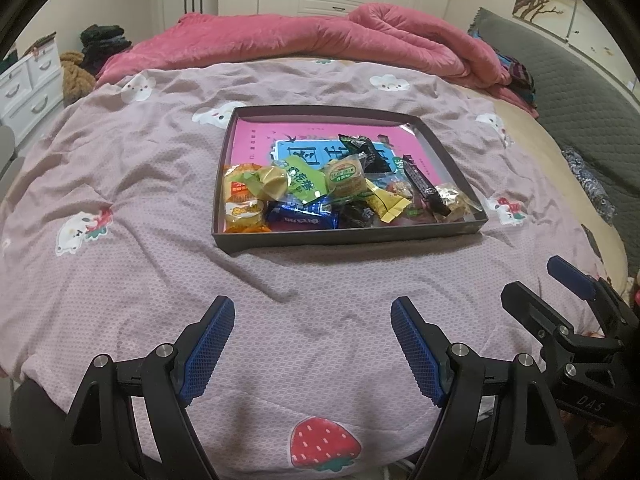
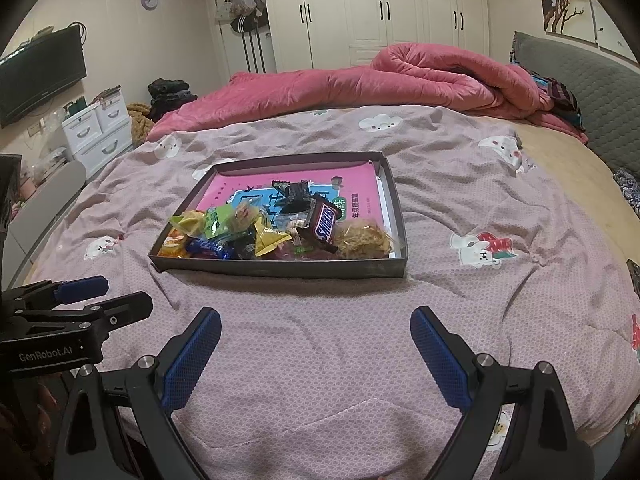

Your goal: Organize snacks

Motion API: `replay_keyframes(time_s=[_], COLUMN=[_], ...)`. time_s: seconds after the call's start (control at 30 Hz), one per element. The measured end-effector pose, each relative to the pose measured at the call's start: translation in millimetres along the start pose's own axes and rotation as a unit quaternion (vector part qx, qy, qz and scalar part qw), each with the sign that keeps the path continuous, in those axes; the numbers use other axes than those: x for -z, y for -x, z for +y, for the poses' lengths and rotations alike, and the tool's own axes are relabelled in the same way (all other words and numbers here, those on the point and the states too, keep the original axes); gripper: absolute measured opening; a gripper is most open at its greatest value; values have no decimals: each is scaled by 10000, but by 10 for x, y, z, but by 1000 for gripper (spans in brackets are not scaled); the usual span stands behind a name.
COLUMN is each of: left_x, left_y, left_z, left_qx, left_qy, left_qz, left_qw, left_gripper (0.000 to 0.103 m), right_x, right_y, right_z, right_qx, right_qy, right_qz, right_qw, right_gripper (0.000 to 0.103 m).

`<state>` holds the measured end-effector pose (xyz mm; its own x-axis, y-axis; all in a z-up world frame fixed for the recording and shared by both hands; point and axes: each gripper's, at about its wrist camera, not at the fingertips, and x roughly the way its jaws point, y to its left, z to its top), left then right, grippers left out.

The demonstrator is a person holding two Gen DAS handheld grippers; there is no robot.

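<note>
Snacks point(image 1: 320, 192) all lie heaped in the tray point(image 1: 348, 236), along its near edge, mid-bed point(image 1: 160, 264). None seen loose on the bed. Left gripper point(image 1: 312, 344) and right gripper point(image 2: 316, 352): jaws released, empty, near the bed's near edge. Gathered; sorting within the tray may remain.

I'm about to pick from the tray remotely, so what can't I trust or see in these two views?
- Snacks at the bottom of the pile: covered by upper wrappers in both views; count unclear.
- Pink book under the snacks: title partly covered.
- Tray near wall hides the lowest packets, right wrist view.
- Small wrapper print: too small, blurred.
- Right gripper: cut off by the frame edge in the left wrist view.
</note>
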<state>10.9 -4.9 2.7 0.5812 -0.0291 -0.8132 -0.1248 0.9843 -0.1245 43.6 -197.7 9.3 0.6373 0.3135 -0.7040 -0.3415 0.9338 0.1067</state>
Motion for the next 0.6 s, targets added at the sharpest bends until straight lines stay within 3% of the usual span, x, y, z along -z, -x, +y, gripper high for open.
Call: replay_keyframes(time_s=[0.6], left_x=[-10], left_y=[16], left_z=[1], left_qx=[-113], left_qy=[-41], left_qz=[-33], left_qw=[9999], left_gripper=[82], right_x=[-2], right_y=[1], right_z=[-1], right_qx=[14], right_qy=[3], right_qz=[-14], right_qw=[10000], right_gripper=[96])
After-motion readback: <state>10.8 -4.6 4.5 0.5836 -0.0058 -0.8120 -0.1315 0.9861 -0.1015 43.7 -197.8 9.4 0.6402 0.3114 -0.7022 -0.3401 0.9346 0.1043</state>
